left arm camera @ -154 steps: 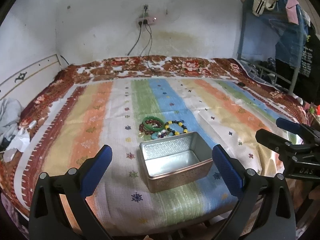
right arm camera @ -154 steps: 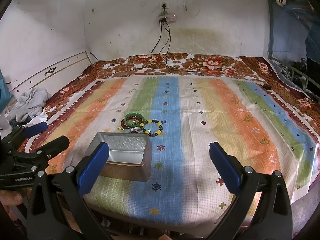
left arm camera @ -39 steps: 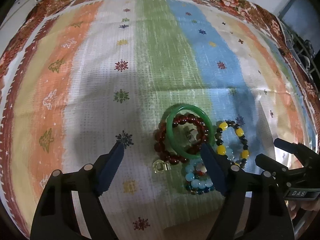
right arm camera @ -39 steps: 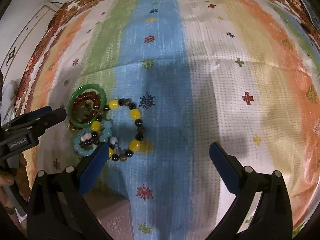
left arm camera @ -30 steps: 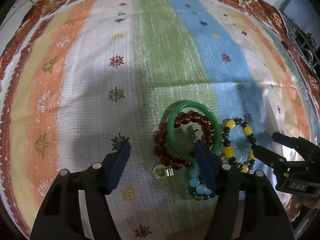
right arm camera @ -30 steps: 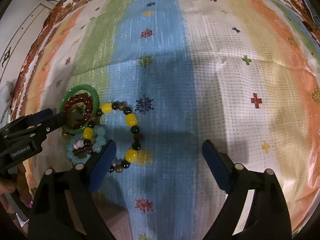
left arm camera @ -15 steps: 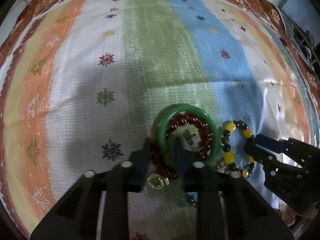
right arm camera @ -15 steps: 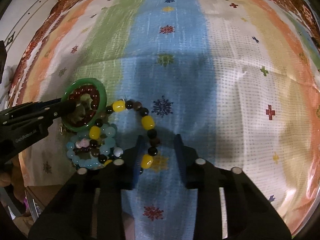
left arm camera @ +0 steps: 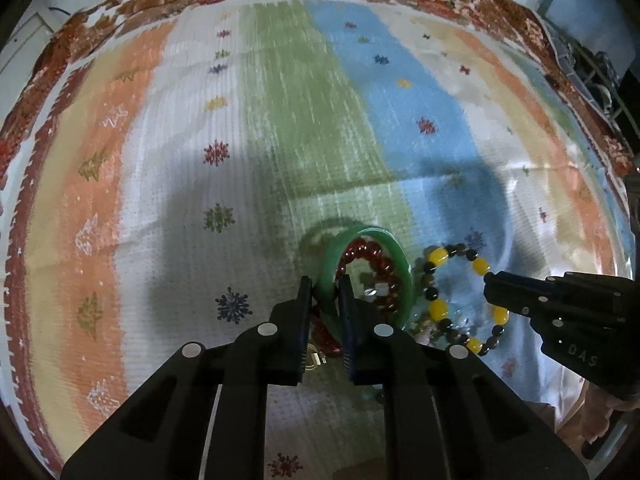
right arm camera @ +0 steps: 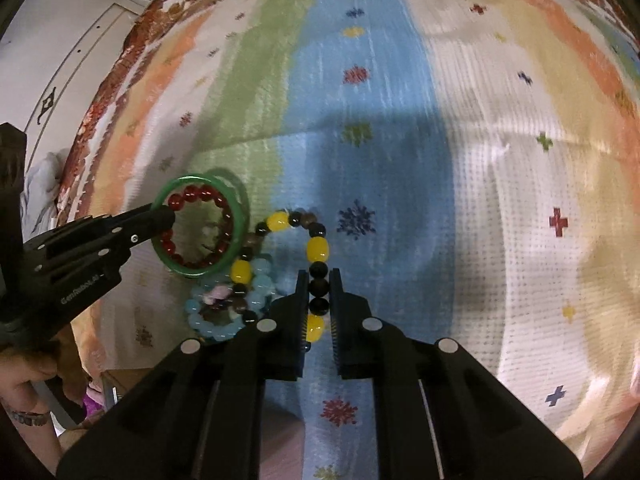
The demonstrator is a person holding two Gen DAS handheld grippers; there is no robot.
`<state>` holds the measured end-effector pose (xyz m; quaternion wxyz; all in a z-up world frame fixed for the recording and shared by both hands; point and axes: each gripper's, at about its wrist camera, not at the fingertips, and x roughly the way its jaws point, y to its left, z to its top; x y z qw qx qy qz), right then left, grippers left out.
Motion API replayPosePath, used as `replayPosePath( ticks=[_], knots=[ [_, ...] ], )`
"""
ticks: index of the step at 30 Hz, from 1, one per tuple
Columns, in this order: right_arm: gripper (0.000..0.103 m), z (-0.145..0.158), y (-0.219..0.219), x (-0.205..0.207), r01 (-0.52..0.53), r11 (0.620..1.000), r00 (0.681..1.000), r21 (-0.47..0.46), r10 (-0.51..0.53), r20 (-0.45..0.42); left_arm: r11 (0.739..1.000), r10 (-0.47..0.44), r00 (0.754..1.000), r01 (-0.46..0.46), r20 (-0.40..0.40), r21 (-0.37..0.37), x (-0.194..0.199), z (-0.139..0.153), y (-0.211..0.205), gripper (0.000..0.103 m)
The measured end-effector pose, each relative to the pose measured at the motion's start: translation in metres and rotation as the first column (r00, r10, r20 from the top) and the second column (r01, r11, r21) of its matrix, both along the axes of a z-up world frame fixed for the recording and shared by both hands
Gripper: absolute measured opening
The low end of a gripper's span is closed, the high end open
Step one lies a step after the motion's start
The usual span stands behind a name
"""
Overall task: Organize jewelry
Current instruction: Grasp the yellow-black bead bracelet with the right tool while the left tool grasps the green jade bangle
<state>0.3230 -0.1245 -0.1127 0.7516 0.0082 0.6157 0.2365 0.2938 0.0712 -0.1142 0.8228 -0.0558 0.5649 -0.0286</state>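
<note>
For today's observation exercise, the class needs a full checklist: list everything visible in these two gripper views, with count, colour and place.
Bangle: one, green, tilted up off the bedspread, pinched at its rim.
Dark red bead bracelet: one, seen through the bangle's ring.
Yellow-and-black bead bracelet: one, right of the bangle.
Pale blue bead bracelet: one, partly under the yellow-and-black one.
Small gold ring: one, by the left fingers.
Bedspread: one, pastel stripes, floral red border.
Left gripper: black, fingers closed on the bangle.
Right gripper: black, fingers closed on the yellow-and-black bracelet's beads.
</note>
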Motion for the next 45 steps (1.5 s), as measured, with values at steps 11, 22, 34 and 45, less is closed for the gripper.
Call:
replayPosePath(
  ticks=[11,22,34,45],
  knots=[
    [0.011,0.013,0.006,-0.004,-0.029,0.999,0.999,-0.019,0.03,0.04,0.999,-0.008,1.0,0.008,-0.002,0.052,0.001,-0.003,0.004,0.013],
    [0.011,0.005,0.005,-0.002,-0.024,1.0,0.999,-0.019,0.024,0.022,0.998,0.004,1.0,-0.003,-0.013,0.06,0.002,-0.01,0.009,0.018],
    [0.011,-0.003,0.003,-0.001,-0.018,1.0,1.0,0.009,0.018,-0.016,0.993,-0.034,0.999,0.035,-0.017,0.11,0.001,-0.013,-0.004,0.009],
    [0.011,0.018,0.009,-0.007,-0.048,0.998,0.999,0.044,0.047,0.012,0.994,-0.055,0.997,0.049,0.056,0.102,-0.006,0.02,-0.007,0.007]
  ],
)
